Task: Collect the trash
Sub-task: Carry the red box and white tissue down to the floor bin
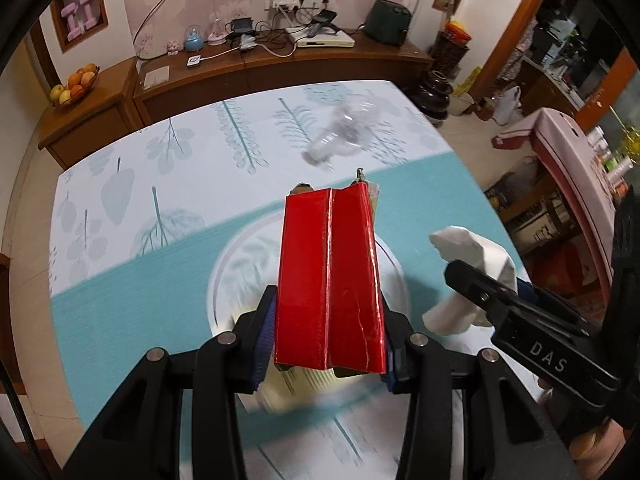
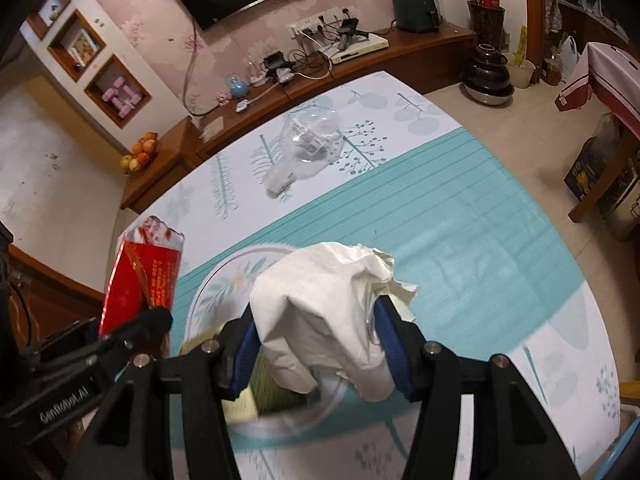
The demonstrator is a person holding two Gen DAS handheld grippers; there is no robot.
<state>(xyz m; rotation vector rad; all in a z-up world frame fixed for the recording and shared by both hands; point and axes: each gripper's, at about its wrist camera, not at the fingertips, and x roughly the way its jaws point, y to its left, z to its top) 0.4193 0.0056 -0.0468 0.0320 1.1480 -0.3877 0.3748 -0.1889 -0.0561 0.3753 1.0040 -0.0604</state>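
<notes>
My left gripper [image 1: 330, 336] is shut on a flattened red carton [image 1: 330, 280] and holds it above the table; the carton also shows at the left of the right wrist view [image 2: 140, 284]. My right gripper [image 2: 320, 344] is shut on a crumpled white tissue [image 2: 324, 312], which also shows at the right of the left wrist view [image 1: 472, 276]. A clear crushed plastic bottle [image 1: 340, 132] lies on the far part of the table [image 2: 304, 144]. A yellow-green item [image 2: 256, 384] lies under the grippers, mostly hidden.
The table has a teal and white leaf-pattern cloth [image 1: 160, 208]. A wooden sideboard [image 1: 248, 76] with cables, a fruit bowl [image 1: 74, 86] and a dark appliance [image 1: 388, 22] stands beyond it. A dark pot [image 2: 486, 76] stands on the floor at the right.
</notes>
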